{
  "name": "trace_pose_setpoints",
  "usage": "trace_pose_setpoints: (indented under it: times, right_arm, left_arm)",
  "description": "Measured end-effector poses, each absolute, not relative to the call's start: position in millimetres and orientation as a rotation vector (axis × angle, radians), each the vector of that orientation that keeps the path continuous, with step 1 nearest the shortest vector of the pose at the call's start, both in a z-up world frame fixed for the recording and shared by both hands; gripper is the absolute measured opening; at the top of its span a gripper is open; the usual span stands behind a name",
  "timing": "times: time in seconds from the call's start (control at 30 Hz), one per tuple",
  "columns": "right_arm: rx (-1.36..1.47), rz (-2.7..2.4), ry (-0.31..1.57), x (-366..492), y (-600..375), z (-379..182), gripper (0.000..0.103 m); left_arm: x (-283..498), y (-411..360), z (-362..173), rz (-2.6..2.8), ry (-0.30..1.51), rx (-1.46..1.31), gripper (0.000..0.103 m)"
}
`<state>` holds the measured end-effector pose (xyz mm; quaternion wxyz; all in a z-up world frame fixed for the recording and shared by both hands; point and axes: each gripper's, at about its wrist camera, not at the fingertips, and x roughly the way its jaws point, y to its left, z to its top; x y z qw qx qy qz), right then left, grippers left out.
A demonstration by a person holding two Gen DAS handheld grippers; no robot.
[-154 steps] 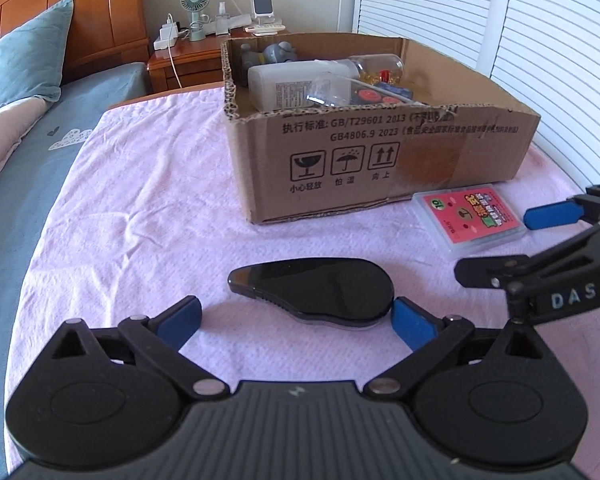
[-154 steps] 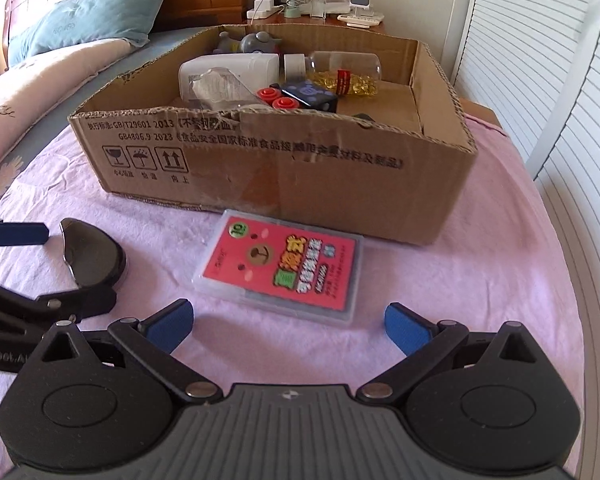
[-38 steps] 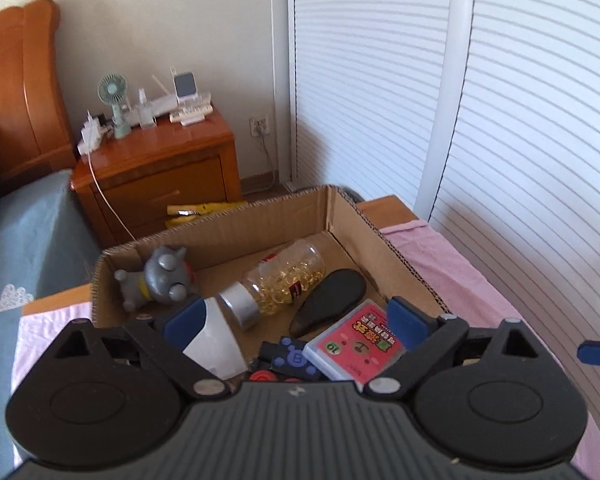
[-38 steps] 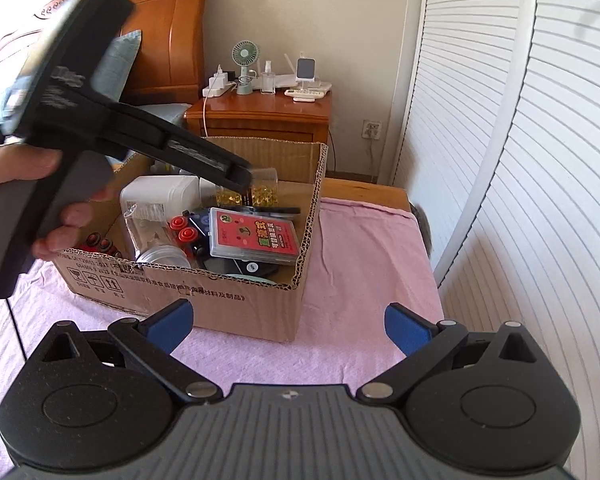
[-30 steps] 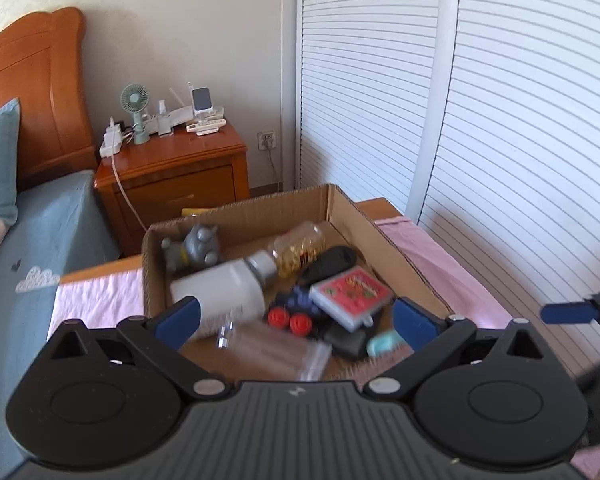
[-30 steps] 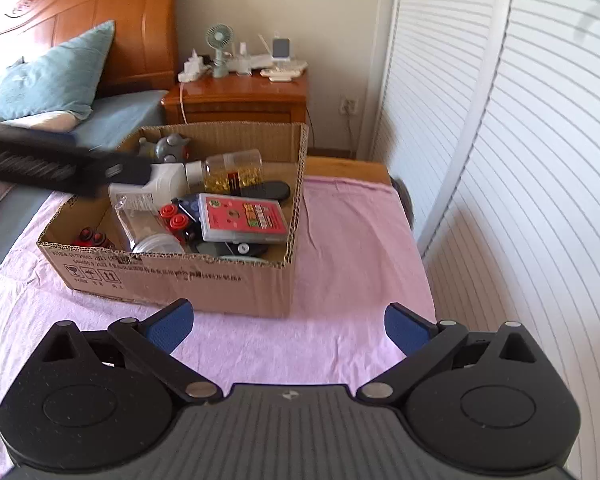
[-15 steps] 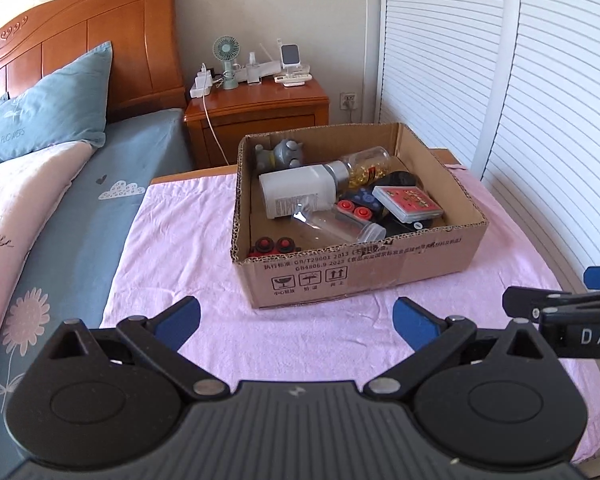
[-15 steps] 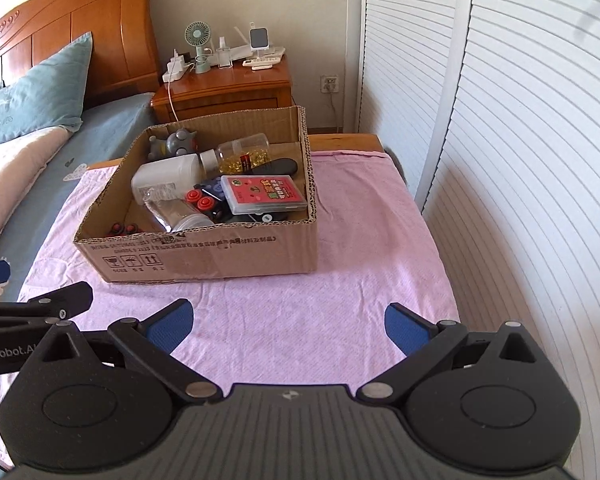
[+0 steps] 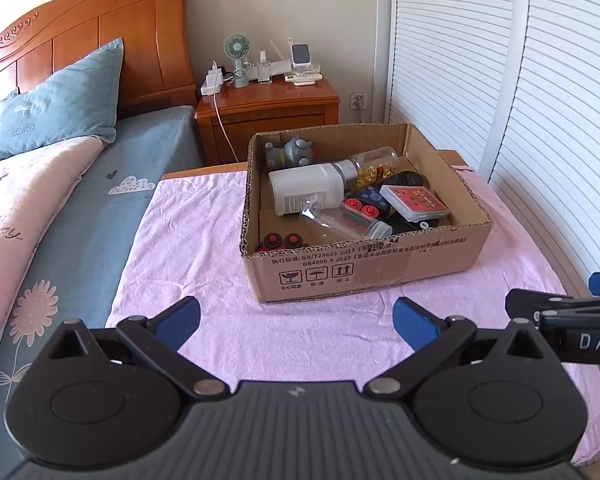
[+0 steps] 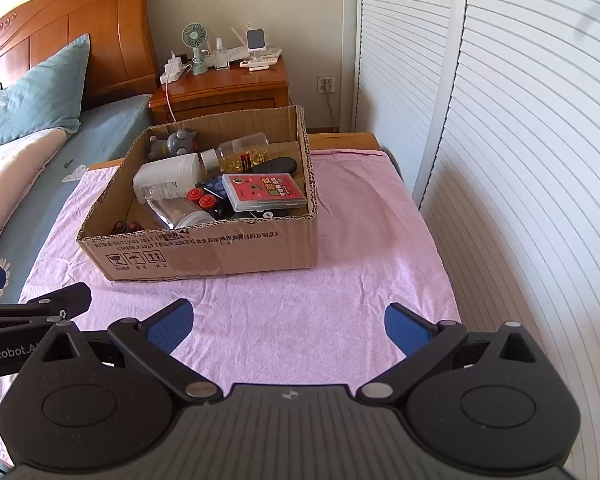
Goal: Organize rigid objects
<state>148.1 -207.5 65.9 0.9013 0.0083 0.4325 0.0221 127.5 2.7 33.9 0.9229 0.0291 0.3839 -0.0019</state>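
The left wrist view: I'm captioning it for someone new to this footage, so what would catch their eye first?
A cardboard box crammed with odds and ends sits mid-frame on a pink cloth. Inside it, a red card case lies at the right and a white bottle near the middle. Both claws, left claw and right claw, hang open and empty in front of the box.

Both tongs (image 9: 296, 320) (image 10: 288, 326) agape, empty
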Motion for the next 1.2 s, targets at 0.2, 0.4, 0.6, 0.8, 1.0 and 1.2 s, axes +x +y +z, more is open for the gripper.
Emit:
trace_pose_setpoints:
  times: [0.2,0.4,0.6,0.8,1.0,1.2]
  right_arm:
    - [0.018,0.043,0.889,146.7,-207.5,67.3,0.103]
    - [0.019,0.041,0.886,145.9,-207.5,68.3,0.103]
    - [0.018,0.039,0.879,144.8,-207.3,70.4,0.103]
    - [0.018,0.038,0.878,144.8,-207.5,70.6,0.103]
    - [0.016,0.036,0.877,144.8,-207.0,70.1,0.103]
    - [0.017,0.036,0.876,144.7,-207.3,70.0,0.103]
  left_arm:
    - [126.2,0.9,36.5,-0.001,0.780,0.066,0.102]
    - [125.1,0.6,37.8,0.002,0.783,0.060,0.102]
    - [123.2,0.5,40.7,0.010,0.771,0.056,0.102]
    - [120.6,-0.3,42.3,0.019,0.765,0.057,0.102]
    - [119.7,-0.8,42.5,0.022,0.766,0.059,0.102]
    - [119.7,-0.9,42.7,0.027,0.766,0.058,0.102]
